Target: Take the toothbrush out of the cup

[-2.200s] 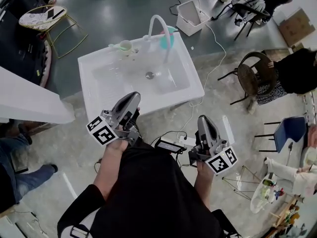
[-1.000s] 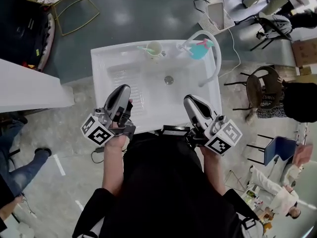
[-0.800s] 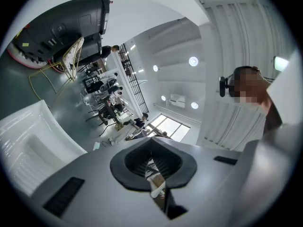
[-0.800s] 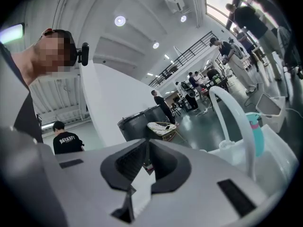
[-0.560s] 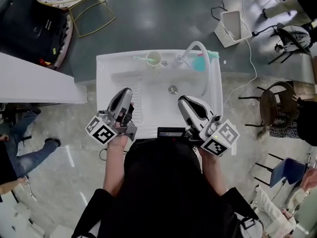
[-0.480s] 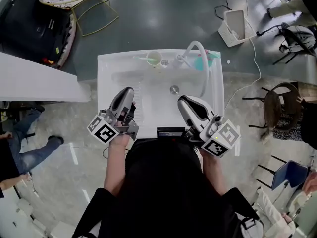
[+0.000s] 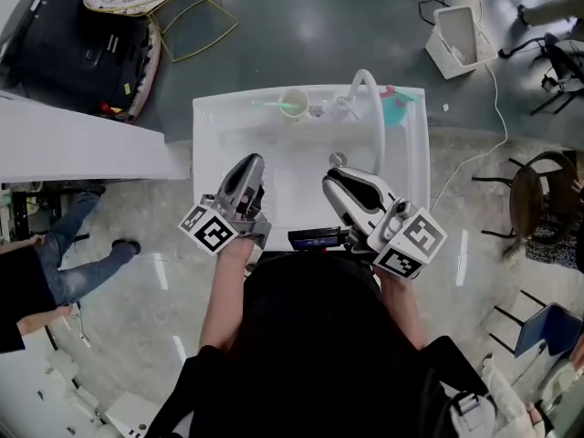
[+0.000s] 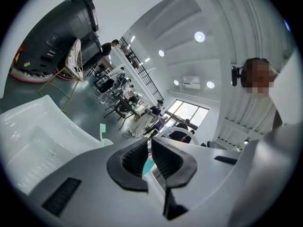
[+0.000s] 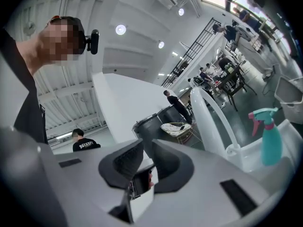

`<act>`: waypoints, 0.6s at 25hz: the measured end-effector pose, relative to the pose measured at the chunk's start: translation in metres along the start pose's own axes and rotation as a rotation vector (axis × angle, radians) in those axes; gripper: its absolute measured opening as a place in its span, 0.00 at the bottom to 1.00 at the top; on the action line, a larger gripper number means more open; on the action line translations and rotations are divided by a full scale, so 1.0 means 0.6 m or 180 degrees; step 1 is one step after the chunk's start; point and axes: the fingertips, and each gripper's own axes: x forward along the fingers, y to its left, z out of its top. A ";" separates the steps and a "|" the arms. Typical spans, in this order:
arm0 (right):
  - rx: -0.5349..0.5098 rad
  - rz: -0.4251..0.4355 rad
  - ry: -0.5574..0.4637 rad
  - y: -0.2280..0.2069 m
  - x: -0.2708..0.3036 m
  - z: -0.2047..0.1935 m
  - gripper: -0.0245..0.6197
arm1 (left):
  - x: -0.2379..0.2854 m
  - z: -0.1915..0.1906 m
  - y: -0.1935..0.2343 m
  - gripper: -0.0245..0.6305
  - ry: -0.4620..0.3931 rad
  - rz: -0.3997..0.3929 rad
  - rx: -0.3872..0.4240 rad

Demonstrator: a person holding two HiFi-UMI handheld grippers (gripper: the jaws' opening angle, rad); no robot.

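A pale cup (image 7: 294, 103) stands on the back rim of the white sink (image 7: 212, 153), with a green toothbrush (image 7: 267, 105) sticking out of it to the left. In the left gripper view the toothbrush head (image 8: 102, 129) rises above the sink's far rim. My left gripper (image 7: 253, 161) (image 8: 150, 148) is over the sink's front left, shut and empty, well short of the cup. My right gripper (image 7: 330, 182) (image 9: 147, 157) hovers over the front right. Its jaws are opening, with a small gap and nothing between them.
A white arched faucet (image 7: 369, 108) (image 9: 213, 110) and a teal spray bottle (image 7: 398, 108) (image 9: 269, 136) stand at the sink's back right. A white counter (image 7: 82, 144) lies to the left, with a person's legs (image 7: 64, 254) below it. A black machine (image 7: 82, 53), a stool and a white bin (image 7: 459, 36) stand beyond.
Both grippers have come forward over the sink's front edge, the left one further. The sink and cup sit lower and more central in the head view.
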 end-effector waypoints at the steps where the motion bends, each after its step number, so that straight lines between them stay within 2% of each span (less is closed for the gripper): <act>1: -0.0017 -0.0021 0.0005 0.003 0.003 0.001 0.10 | 0.003 -0.002 0.009 0.05 0.0034 0.0016 -0.0009; 3: -0.0067 -0.0064 0.0043 0.006 0.008 0.002 0.10 | 0.012 -0.006 0.028 0.08 0.0113 0.0031 -0.0019; 7: -0.0127 -0.0194 0.0078 0.012 0.012 0.003 0.10 | 0.030 -0.024 0.078 0.24 0.0309 0.0069 -0.0047; 15: -0.0189 -0.0369 0.0175 0.019 0.021 -0.009 0.10 | 0.080 -0.041 0.171 0.36 0.0464 0.0197 -0.0026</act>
